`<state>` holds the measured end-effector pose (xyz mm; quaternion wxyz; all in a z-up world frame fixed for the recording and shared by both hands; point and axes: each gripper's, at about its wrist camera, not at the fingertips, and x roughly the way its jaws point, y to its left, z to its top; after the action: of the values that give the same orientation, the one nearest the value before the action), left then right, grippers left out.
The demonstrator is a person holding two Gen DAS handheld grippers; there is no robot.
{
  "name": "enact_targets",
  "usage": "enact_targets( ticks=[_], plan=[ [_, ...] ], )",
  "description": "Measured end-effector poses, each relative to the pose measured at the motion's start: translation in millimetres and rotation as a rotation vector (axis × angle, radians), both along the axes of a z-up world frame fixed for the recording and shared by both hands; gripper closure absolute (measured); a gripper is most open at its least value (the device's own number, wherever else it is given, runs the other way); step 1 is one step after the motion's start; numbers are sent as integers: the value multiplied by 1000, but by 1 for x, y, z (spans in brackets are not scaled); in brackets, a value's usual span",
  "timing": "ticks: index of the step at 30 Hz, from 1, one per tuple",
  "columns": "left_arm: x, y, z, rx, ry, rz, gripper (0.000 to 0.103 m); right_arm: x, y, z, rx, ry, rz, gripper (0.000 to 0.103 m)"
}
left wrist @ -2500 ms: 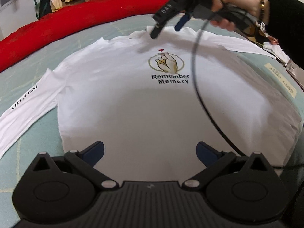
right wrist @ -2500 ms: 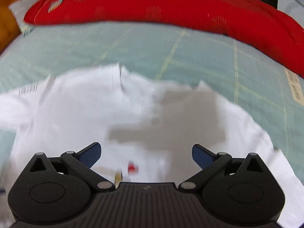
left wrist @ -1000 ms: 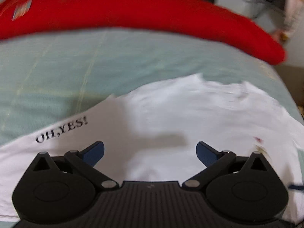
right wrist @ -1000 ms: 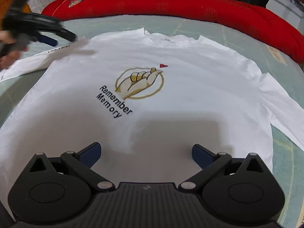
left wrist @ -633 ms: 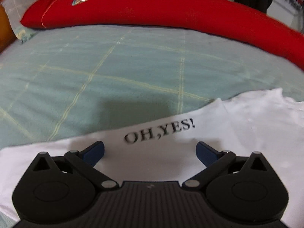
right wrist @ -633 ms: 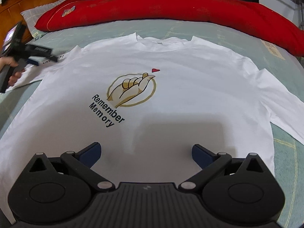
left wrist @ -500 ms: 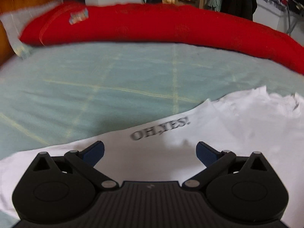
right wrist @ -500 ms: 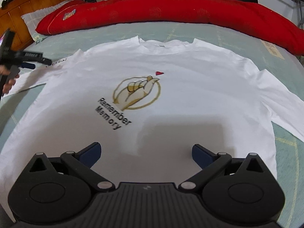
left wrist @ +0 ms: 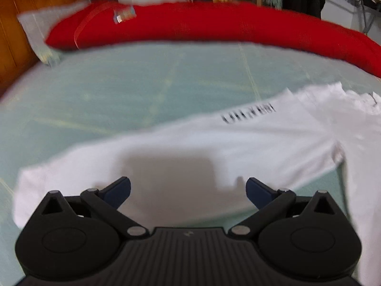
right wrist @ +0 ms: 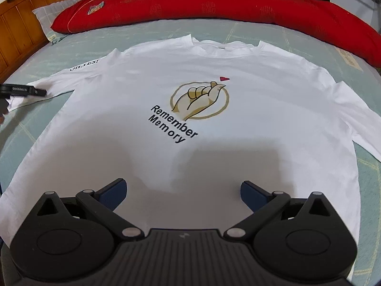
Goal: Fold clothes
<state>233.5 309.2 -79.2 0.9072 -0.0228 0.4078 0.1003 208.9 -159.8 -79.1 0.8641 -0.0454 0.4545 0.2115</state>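
Pale green bedspread [right wrist: 166,31] behind, red bolster [right wrist: 238,2] along its far edge. White T-shirt [right wrist: 238,54] spread flat ahead of right gripper [right wrist: 183,191], jaws wide, empty. Left gripper [left wrist: 188,189] poised over printed sleeve [left wrist: 190,138], likewise wide apart, gripping nothing.

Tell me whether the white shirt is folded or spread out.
Spread out: the white shirt lies flat, print up, both sleeves extended on the bed.

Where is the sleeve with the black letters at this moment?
In the right wrist view the lettered sleeve lies flat on the green bedsheet at the shirt's left, and the left gripper hovers over its cuff end.
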Motion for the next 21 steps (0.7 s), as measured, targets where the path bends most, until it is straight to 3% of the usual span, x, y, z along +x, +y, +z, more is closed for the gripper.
enact_targets(
  ticks=[4, 10, 13, 17, 21],
  plan=[
    [2, 32, -19, -89, 19, 89, 1, -5, 7, -4, -7, 3, 7, 0],
    [-31, 34, -28, -88, -76, 18, 1, -8, 9, -12, -43, 0, -4, 0],
    [-39, 41, -26, -111, -76, 8, 1, -9, 12, -14, -61, -9, -8, 0],
    [-47, 54, -7, -142, -87, 95, 1, -9, 12, -20, -66, -16, -15, 0],
    [-58, 94, 5, -310, -171, 231, 3, -10, 16, -21, -85, -21, -20, 0]
  ],
)
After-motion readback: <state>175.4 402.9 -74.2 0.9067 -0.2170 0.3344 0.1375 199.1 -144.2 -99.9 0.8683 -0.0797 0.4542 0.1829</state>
